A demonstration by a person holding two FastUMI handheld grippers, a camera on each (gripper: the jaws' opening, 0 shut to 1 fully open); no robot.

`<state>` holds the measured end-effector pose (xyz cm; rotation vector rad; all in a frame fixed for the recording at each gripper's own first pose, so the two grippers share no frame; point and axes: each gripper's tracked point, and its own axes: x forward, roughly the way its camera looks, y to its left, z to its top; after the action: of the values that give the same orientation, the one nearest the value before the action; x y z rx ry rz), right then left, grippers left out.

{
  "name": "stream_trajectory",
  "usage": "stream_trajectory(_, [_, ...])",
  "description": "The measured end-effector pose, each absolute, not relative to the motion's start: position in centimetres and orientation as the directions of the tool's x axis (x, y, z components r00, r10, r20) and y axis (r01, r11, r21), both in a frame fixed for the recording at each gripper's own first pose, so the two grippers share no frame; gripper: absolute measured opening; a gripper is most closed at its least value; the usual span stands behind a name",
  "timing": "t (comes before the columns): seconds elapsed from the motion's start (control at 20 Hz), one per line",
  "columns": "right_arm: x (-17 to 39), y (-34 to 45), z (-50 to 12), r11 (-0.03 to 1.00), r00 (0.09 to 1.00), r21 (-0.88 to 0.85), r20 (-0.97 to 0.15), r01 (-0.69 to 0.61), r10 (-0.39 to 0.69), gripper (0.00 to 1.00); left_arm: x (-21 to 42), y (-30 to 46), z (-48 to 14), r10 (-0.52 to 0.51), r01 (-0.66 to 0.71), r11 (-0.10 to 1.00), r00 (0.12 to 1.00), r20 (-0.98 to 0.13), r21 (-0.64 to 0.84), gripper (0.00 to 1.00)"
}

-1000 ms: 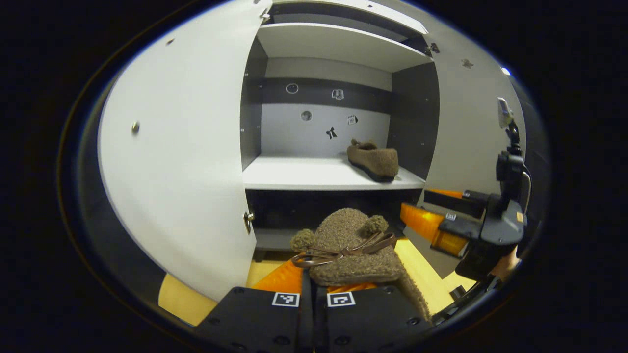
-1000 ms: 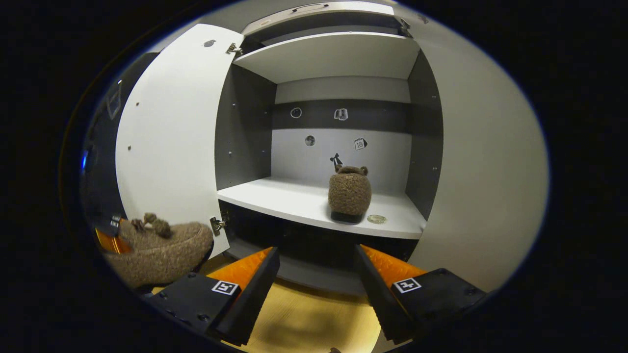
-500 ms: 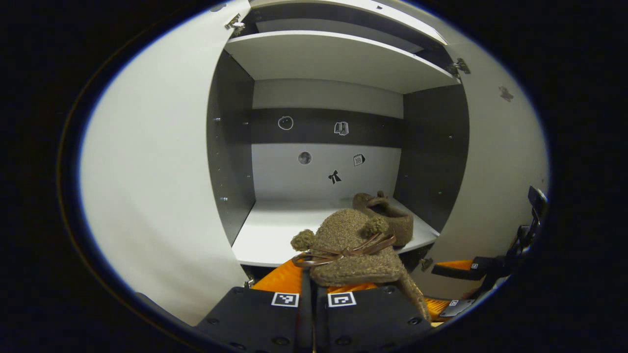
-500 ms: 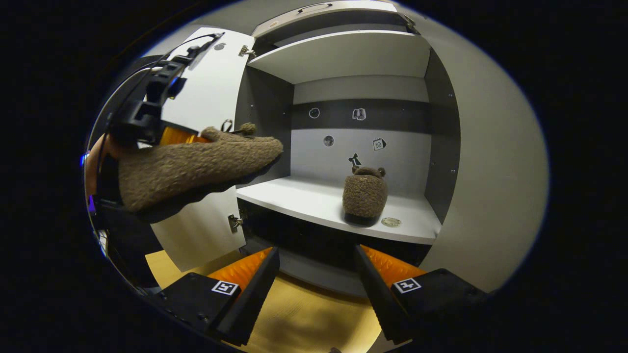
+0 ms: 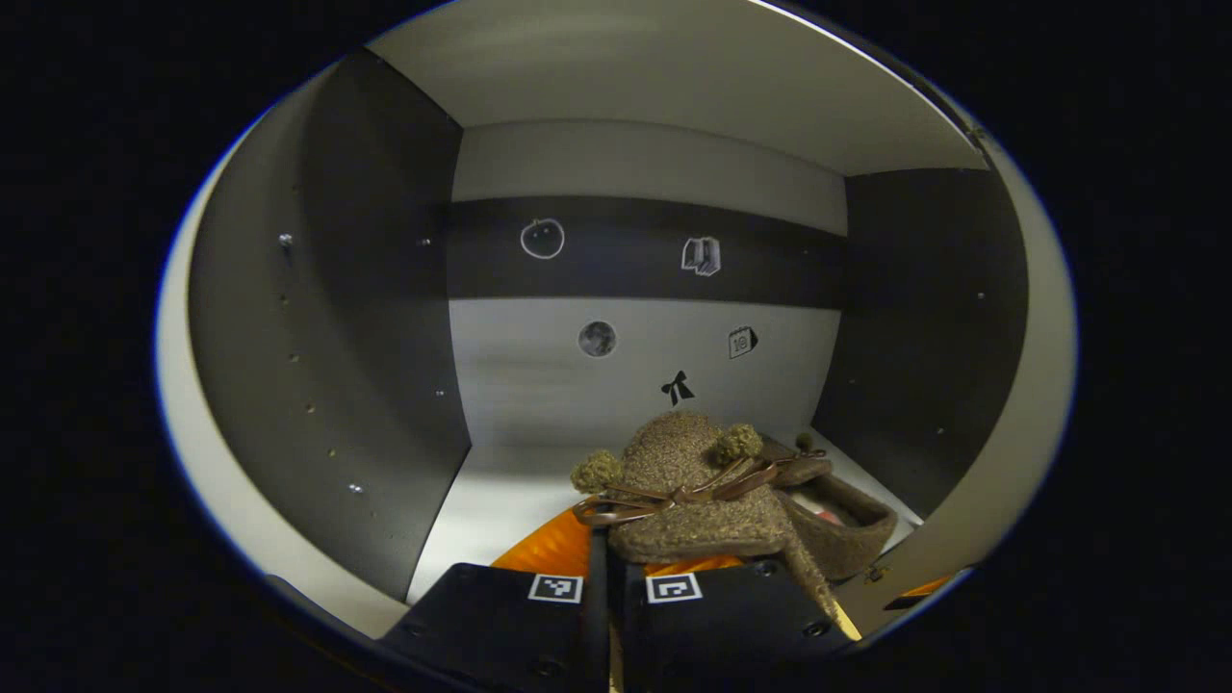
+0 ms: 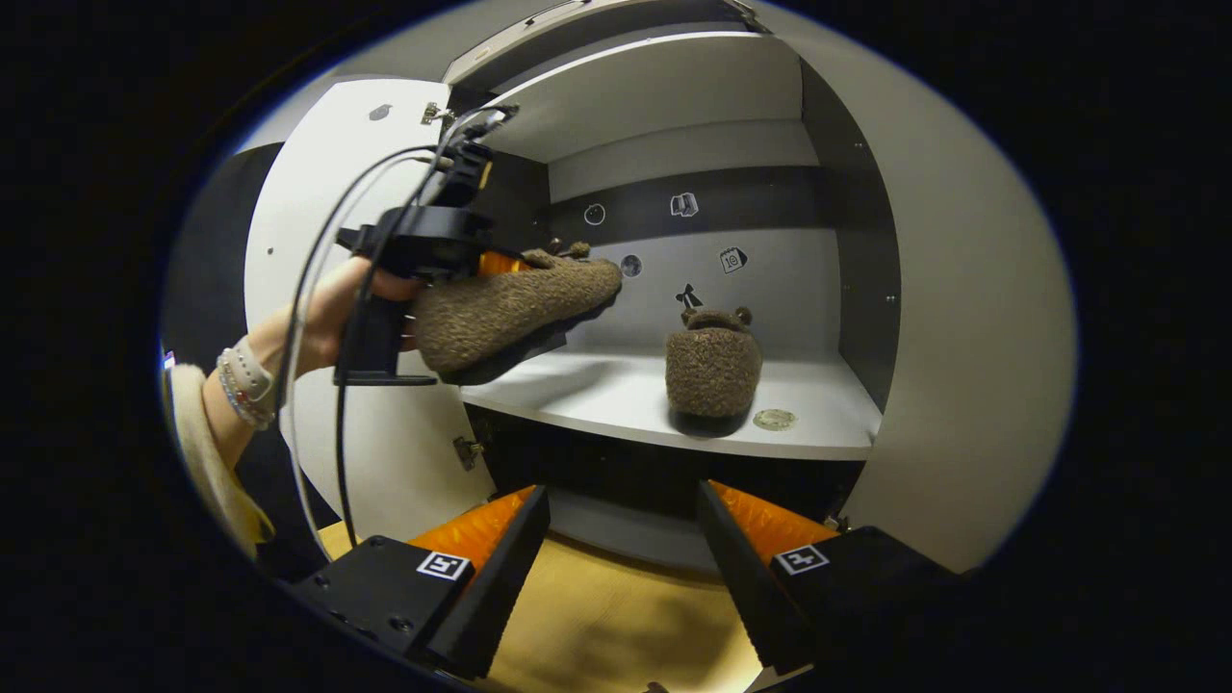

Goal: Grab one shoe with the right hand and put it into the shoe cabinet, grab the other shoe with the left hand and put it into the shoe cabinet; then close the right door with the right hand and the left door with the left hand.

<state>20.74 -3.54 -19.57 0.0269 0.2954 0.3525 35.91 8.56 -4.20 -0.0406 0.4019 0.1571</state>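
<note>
My left gripper [image 5: 616, 553] is shut on a brown fuzzy slipper [image 5: 688, 496] with pompoms and a bow, holding it inside the cabinet above the white shelf [image 5: 486, 505]. The second slipper [image 5: 847, 520] rests on the shelf just to the right of it. In the right gripper view the held slipper [image 6: 510, 308] hangs over the shelf's left part [image 6: 597, 395], a hand [image 6: 332, 298] carrying the left gripper [image 6: 502, 264]. The second slipper [image 6: 712, 366] stands toe-forward on the shelf. My right gripper [image 6: 624, 539] is open and empty, low in front of the cabinet.
Both cabinet doors stand open: the left door [image 6: 308, 231] behind the hand and the right door [image 6: 962, 337] at the right. A small round disc [image 6: 774, 419] lies on the shelf near the second slipper. A wooden floor [image 6: 616, 626] lies below the right gripper.
My left gripper has risen and pushed forward with the slipper, from floor level into the cabinet over the shelf. The right gripper has stayed open and nearly still.
</note>
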Motion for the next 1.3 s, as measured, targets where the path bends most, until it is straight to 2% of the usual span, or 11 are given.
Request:
stream_trajectory(0.35, [20.6, -3.6, -20.0, 0.937, 0.891, 0.060, -0.292, -0.344, 0.346, 0.99, 41.3, 10.7, -8.4, 0.170, -0.192, 0.981, 0.869, -0.465, -0.001, 0.10])
stream_trajectory(0.45, [20.5, -3.6, -20.1, 0.935, 0.889, 0.057, -0.295, -0.349, 0.350, 0.98, 41.9, 11.3, -9.1, 0.189, -0.203, 0.979, 0.860, -0.473, 0.022, 0.13])
stream_trajectory(0.65, [20.4, -3.5, -20.0, 0.934, 0.888, 0.066, -0.295, -0.350, 0.353, 0.99, 41.7, 11.7, -10.1, 0.199, -0.216, 0.976, 0.846, -0.494, 0.024, 0.38])
stream_trajectory(0.9, [20.1, -3.2, -19.8, 0.934, 0.886, 0.082, -0.296, -0.349, 0.357, 0.99, 40.0, 12.6, -9.3, 0.236, -0.216, 0.971, 0.834, -0.499, 0.099, 0.96])
stream_trajectory(1.1, [19.4, -3.1, -19.1, 0.943, 0.898, 0.069, -0.288, -0.326, 0.332, 0.99, 37.9, 12.1, -7.7, 0.222, -0.194, 0.975, 0.847, -0.482, 0.107, 0.97])
stream_trajectory(1.3, [17.3, -2.6, -18.0, 0.954, 0.919, 0.030, -0.262, -0.297, 0.294, 0.98, 33.4, 10.1, -4.5, 0.193, -0.171, 0.981, 0.894, -0.405, 0.089, 0.97])
